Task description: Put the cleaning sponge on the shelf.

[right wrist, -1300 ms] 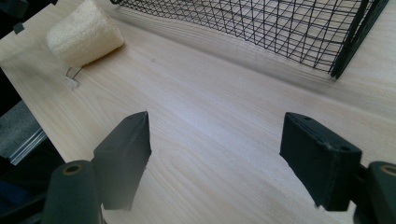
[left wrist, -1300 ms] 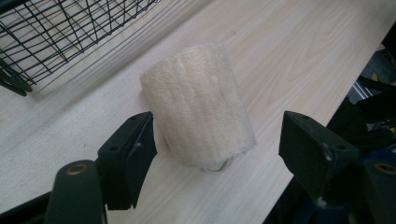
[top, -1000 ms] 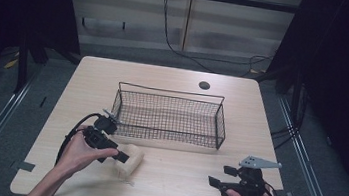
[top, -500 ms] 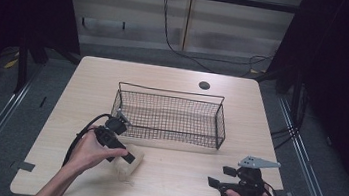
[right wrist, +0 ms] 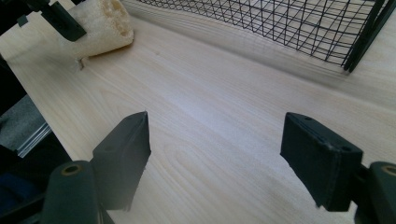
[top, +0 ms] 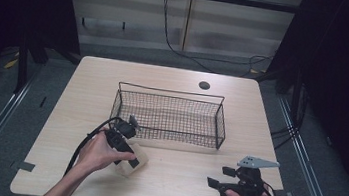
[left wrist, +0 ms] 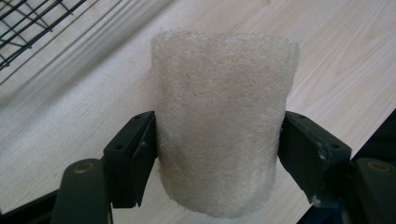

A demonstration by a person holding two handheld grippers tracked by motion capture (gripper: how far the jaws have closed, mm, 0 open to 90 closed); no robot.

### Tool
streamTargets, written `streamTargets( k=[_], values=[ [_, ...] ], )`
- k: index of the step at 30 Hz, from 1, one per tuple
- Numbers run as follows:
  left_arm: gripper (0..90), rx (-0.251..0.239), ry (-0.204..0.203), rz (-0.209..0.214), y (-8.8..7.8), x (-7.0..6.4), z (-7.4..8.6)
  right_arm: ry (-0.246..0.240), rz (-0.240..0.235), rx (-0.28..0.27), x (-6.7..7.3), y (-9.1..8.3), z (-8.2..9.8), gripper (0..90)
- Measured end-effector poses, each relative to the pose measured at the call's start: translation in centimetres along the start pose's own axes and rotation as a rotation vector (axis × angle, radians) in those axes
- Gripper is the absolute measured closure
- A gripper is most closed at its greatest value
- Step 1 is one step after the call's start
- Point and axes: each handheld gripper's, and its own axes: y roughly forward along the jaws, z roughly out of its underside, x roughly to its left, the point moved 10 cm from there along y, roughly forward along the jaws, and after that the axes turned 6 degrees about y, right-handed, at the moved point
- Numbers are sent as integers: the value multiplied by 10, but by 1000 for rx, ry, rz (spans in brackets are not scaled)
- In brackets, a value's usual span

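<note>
Dark curtains and grey floor ring one pale wooden table [top: 168,175], where you work a gripper in each hand. One black wire basket [top: 170,115] sits just past the table's centre, nothing visible inside it. One loofah sponge [left wrist: 222,121], a pale fibrous cylinder, lies at about seven o'clock from the basket, near the table's front edge. Your left gripper [top: 127,155] has its jaws set on either side of the sponge, touching its flanks in the left gripper view, so the grasp looks to be just closing. Your right gripper [top: 218,176] rests at about five o'clock from the basket, jaws spread wide over bare wood, holding nothing. Judged from this, the pick-up is the step in hand; next you would need a firm squeeze, a lift clear of the wire rim, then a carry toward one o'clock to drop the sponge inside.
</note>
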Motion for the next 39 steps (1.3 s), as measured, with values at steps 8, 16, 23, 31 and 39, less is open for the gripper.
streamTargets(
  k=[8, 16, 23, 31, 39],
  values=[
    [305, 55, 16, -23, 0, -1, -1, 5, 2, 7, 1, 0, 1, 240],
    [302, 110, 36, -57, 1, -2, -3, 2, 1, 6, 0, 0, 1, 240],
    [299, 154, 61, -99, 4, -6, -7, 8, 3, 9, 0, 1, 1, 241],
    [317, 141, 81, -108, 0, -5, -5, 6, 4, 12, 0, 1, 1, 241],
    [317, 121, 110, -79, -12, -6, -1, 7, 2, 12, 0, 1, 1, 240]
  ],
)
